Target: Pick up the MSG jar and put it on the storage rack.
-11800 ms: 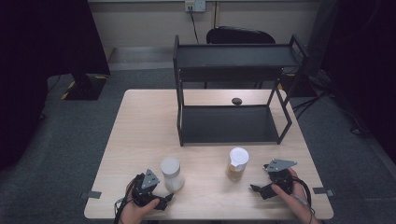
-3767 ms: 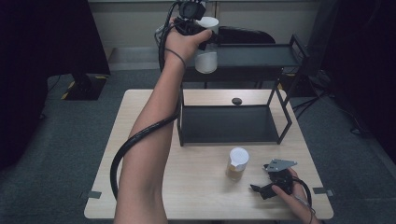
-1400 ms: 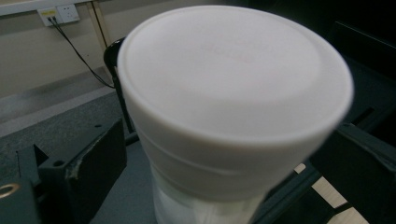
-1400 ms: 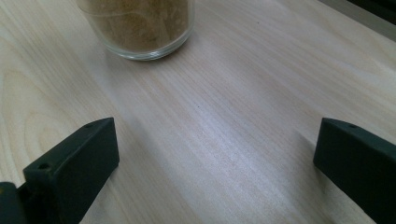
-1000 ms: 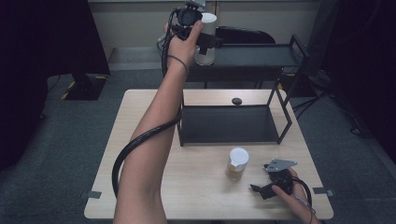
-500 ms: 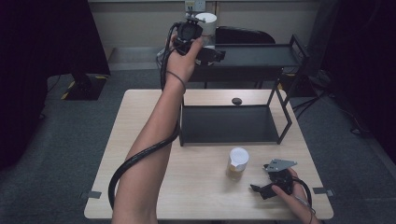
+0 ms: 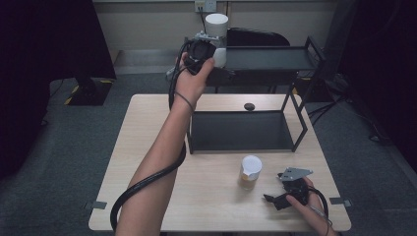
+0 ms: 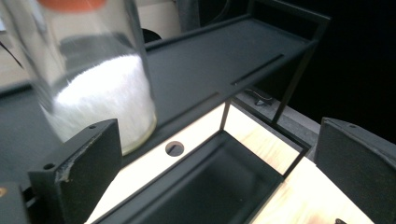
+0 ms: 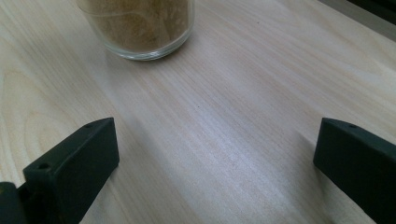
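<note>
High view: the left gripper (image 7: pixel 209 46), jaws spread wide, sits beside the white-powder jar (image 8: pixel 100 93) on the rack's top shelf (image 7: pixel 265 58). Advise withdrawing straight back without clipping it. The right gripper (image 7: pixel 281 194) rests open near the brown-powder jar (image 9: pixel 140 28).

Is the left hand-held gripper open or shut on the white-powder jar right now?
Open: the left hand-held gripper has its jaws spread wide, and the jar stands free on the shelf.

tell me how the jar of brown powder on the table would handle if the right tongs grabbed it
The jar of brown powder looks like smooth glass, so probably slippery and breakable. It stands tall on a narrow base, so a push may tip it. Being partly filled, it is likely moderately heavy.
</note>
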